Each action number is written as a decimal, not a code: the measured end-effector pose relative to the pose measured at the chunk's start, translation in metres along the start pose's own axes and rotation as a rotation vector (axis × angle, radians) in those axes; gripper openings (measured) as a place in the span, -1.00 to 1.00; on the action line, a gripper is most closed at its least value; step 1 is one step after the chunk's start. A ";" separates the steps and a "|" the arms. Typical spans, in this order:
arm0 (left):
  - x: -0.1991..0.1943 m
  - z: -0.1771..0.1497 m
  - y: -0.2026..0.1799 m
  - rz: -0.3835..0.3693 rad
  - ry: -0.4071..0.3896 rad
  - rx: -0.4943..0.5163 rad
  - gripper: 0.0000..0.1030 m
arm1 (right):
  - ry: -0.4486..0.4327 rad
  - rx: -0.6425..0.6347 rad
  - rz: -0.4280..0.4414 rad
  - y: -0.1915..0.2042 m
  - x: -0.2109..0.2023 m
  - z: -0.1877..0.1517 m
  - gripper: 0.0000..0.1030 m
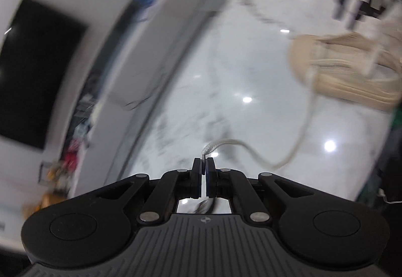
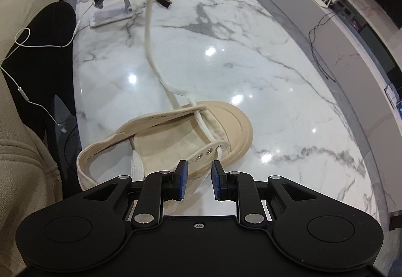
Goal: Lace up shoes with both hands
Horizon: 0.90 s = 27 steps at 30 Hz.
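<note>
In the left wrist view the left gripper (image 1: 204, 166) had its jaws pinched together on the tip of the white lace (image 1: 253, 151), a soft, limp cord that sagged back toward the blurred beige shoe (image 1: 346, 71). In the right wrist view the right gripper (image 2: 199, 176) held its jaws apart and empty just over the shoe (image 2: 176, 141), which sat near the bench (image 2: 251, 50) edge closest to the person. The canvas looked light and floppy, so the stiff tip seemed the best hold.
</note>
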State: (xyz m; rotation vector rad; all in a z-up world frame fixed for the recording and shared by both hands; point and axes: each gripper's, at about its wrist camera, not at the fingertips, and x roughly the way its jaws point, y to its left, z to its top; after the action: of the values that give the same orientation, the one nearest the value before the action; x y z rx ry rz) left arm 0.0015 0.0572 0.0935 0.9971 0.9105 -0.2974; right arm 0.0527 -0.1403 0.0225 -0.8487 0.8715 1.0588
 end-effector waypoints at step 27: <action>0.065 0.086 -0.086 -0.353 -0.255 0.185 -0.95 | -0.033 -0.030 0.109 -0.011 0.009 0.014 -0.63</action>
State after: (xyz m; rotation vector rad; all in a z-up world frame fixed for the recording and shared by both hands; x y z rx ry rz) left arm 0.0344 -0.0486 0.0111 0.9376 0.8318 -0.8014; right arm 0.0679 -0.1277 0.0221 -0.8142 0.8838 1.1802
